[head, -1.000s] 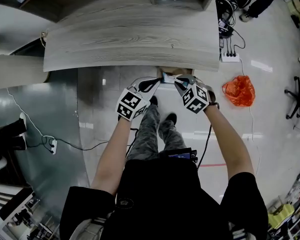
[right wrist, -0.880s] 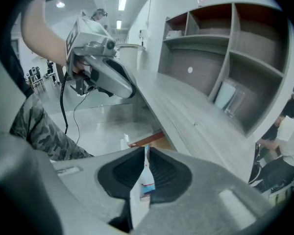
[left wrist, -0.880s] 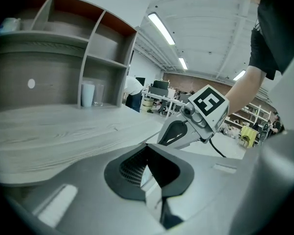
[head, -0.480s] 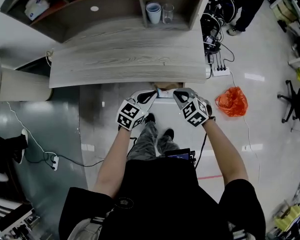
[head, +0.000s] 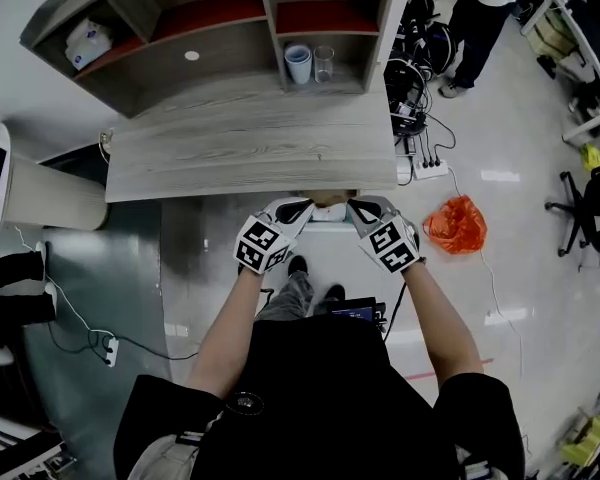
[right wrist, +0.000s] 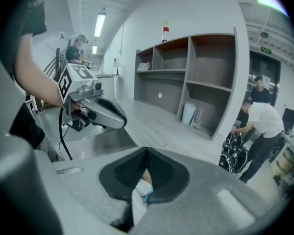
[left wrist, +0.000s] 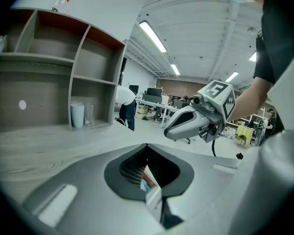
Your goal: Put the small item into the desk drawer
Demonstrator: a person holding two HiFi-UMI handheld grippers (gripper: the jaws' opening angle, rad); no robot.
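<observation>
My two grippers meet at the desk's [head: 250, 153] front edge. The left gripper [head: 305, 207] and the right gripper [head: 352, 207] point at each other. Between them is a small, thin white item [head: 327, 214] with blue and orange print. A tan drawer opening [head: 330, 197] shows just under the desktop behind it. In the left gripper view the left gripper's [left wrist: 148, 179] dark pads pinch the white item [left wrist: 151, 190], and the right gripper [left wrist: 193, 121] hangs opposite. In the right gripper view the right gripper [right wrist: 144, 179] is shut on the same item [right wrist: 141, 194]. The left gripper [right wrist: 102, 112] faces it.
Shelves at the back of the desk hold a white cup [head: 298, 64], a glass [head: 323, 63] and a tissue box [head: 88, 38]. On the floor to the right are an orange bag [head: 456, 223] and a power strip [head: 417, 171]. A person [head: 475, 8] stands far right.
The head view has tilted up, so the shelves now show. Both grippers, still together on the item, sit closer to the desk's front edge.
</observation>
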